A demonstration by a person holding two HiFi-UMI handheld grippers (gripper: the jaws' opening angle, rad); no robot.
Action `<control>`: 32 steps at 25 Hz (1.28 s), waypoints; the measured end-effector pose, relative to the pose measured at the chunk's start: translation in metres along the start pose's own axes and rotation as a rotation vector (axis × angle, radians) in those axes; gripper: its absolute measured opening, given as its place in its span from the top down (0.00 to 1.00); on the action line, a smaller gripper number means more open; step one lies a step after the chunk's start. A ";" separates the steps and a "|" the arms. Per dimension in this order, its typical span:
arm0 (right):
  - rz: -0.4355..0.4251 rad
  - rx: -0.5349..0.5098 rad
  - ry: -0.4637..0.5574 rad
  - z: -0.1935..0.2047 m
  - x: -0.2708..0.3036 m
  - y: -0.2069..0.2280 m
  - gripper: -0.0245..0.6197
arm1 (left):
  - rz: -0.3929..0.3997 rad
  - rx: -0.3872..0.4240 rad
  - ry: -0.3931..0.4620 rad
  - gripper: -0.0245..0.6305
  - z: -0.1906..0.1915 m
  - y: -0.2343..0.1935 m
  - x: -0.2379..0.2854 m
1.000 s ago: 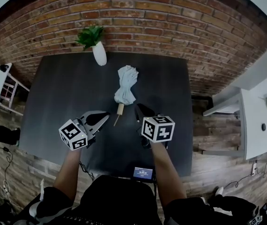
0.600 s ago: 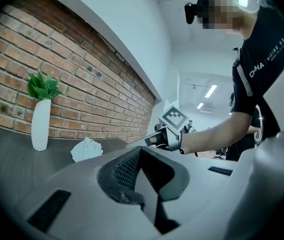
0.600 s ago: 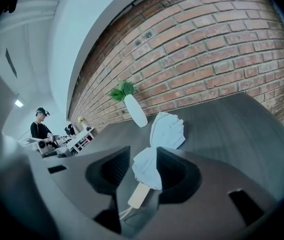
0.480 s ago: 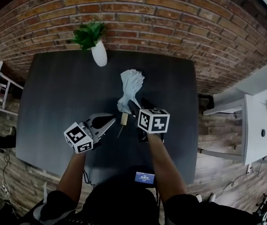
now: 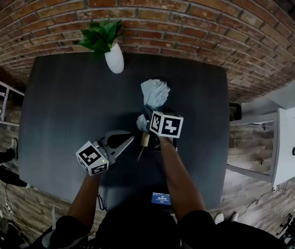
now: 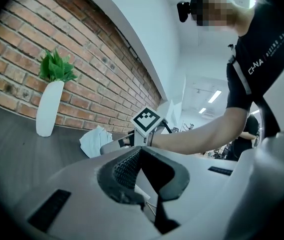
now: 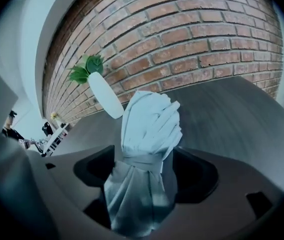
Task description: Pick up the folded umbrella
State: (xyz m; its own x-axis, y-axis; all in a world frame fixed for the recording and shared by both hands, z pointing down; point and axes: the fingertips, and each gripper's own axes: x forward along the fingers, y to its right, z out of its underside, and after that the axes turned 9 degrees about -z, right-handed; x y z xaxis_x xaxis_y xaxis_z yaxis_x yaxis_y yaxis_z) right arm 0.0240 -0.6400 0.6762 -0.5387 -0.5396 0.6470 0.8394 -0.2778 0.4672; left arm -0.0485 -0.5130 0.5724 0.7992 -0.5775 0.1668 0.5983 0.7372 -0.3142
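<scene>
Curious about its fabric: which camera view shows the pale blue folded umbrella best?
The right gripper view: the pale blue folded umbrella fills it, strap visible, between the right tool's jaws, which have just been opening. Head view: small, partly covered. Left gripper view: only a fabric corner.

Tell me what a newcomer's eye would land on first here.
The pale blue folded umbrella lies in the middle of the dark table. The right tongs straddle it; their jaws have just been opening and stand wide, with the fabric between them. Behind, a white vase of green leaves stands at the table's far edge, against the red brick wall.
</scene>
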 end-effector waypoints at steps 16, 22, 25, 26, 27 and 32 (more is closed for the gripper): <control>0.170 -0.057 -0.116 0.012 0.041 0.005 0.44 | 0.003 -0.039 -0.020 0.96 0.018 -0.015 0.004; 0.153 -0.042 -0.106 0.008 0.048 0.000 0.44 | -0.009 -0.037 -0.019 0.96 0.012 -0.016 0.000; 0.169 -0.037 -0.102 0.011 0.042 0.008 0.45 | -0.014 -0.035 -0.013 0.96 0.013 -0.015 -0.003; 0.172 -0.031 -0.102 0.012 0.039 0.011 0.45 | -0.016 -0.032 -0.012 0.96 0.012 -0.014 -0.004; 0.166 -0.022 -0.100 0.013 0.036 0.012 0.46 | -0.018 -0.029 -0.012 0.96 0.011 -0.012 -0.006; 0.093 0.024 -0.083 0.025 0.023 0.003 0.47 | -0.032 -0.020 -0.014 0.96 0.007 -0.008 -0.015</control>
State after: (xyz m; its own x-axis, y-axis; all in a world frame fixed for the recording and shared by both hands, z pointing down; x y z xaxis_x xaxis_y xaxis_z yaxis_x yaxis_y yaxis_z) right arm 0.0120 -0.6336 0.7077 -0.4634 -0.4943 0.7355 0.8847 -0.2100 0.4162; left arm -0.0650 -0.5074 0.5793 0.7802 -0.5960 0.1898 0.6226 0.7109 -0.3272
